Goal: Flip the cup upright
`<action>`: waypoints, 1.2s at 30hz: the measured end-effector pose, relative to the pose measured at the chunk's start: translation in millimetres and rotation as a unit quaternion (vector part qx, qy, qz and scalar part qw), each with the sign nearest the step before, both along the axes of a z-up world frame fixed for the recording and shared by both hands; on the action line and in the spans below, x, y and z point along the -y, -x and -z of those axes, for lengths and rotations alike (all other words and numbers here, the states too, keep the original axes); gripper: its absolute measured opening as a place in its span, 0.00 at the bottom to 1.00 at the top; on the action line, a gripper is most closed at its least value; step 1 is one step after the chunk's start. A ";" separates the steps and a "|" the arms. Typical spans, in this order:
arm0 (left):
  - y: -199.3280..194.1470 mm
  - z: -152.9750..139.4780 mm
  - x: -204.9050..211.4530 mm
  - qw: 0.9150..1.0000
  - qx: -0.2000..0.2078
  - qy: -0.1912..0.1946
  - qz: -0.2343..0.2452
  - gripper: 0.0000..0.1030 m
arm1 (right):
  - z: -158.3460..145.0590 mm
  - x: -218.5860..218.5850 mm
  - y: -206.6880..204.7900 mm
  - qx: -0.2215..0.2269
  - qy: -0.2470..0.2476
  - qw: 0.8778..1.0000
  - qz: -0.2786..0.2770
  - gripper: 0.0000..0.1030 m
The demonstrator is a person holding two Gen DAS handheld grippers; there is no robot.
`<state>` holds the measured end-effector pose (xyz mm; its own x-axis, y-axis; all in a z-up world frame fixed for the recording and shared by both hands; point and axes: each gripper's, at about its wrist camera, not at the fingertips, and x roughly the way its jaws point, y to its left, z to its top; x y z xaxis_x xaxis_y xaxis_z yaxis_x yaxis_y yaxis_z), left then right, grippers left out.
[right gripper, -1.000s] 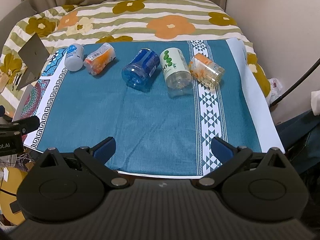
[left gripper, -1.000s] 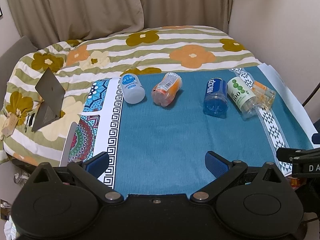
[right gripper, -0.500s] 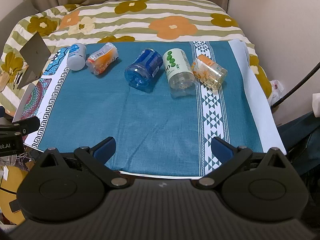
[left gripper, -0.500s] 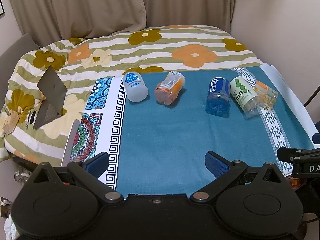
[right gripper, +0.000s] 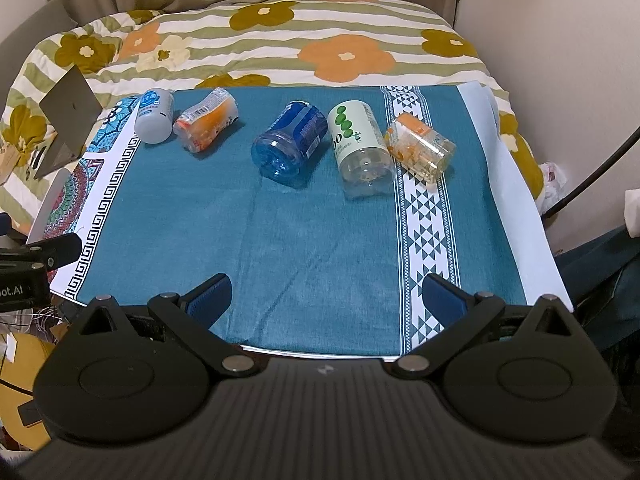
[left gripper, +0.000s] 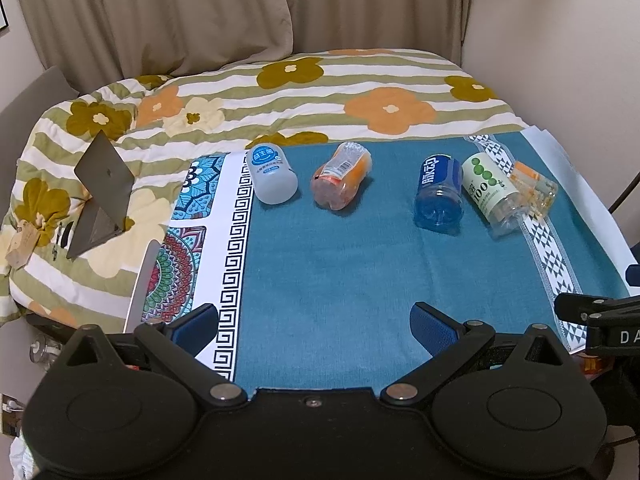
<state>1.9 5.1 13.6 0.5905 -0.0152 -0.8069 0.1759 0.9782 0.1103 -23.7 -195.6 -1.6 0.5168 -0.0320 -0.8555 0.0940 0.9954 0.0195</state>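
Several plastic cups lie on their sides in a row on the teal cloth [left gripper: 340,272]: a white one with a blue label [left gripper: 271,174] [right gripper: 154,116], an orange one [left gripper: 340,180] [right gripper: 206,124], a blue one [left gripper: 439,194] [right gripper: 290,144], a white-and-green one [left gripper: 490,190] [right gripper: 358,144] and a clear orange one [left gripper: 534,186] [right gripper: 420,148]. My left gripper [left gripper: 314,326] is open and empty over the cloth's near edge. My right gripper [right gripper: 326,294] is open and empty, also at the near edge, well short of the cups.
The cloth covers a table against a bed with a flowered striped quilt [left gripper: 320,92]. A grey laptop [left gripper: 102,196] stands open on the quilt at left. A wall [right gripper: 560,40] rises at right. Each gripper shows at the edge of the other's view.
Both views have risen and pulled back slightly, so the cups sit a little lower and nearer the frame centre. No cup has moved. Both grippers stay open.
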 end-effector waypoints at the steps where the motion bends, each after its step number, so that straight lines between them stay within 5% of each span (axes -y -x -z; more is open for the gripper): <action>1: 0.0 0.2 0.1 1.000 0.000 0.000 0.000 1.00 | -0.5 -0.2 -0.3 0.000 0.000 1.000 0.000 1.00; 23: -6.3 -8.3 3.7 1.000 0.010 -0.003 0.013 1.00 | -5.6 3.6 -0.9 0.015 0.001 1.000 0.006 1.00; 36: -86.8 -18.9 69.0 0.992 -0.019 -0.008 0.126 1.00 | -7.7 52.1 -9.2 0.030 0.002 0.999 0.034 1.00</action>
<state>88.7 -63.9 32.5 0.5383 -0.1460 -0.8300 0.4196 0.9006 0.1137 -14.5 -247.8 6.1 0.5630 -0.0726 -0.8232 0.1610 0.9867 0.0231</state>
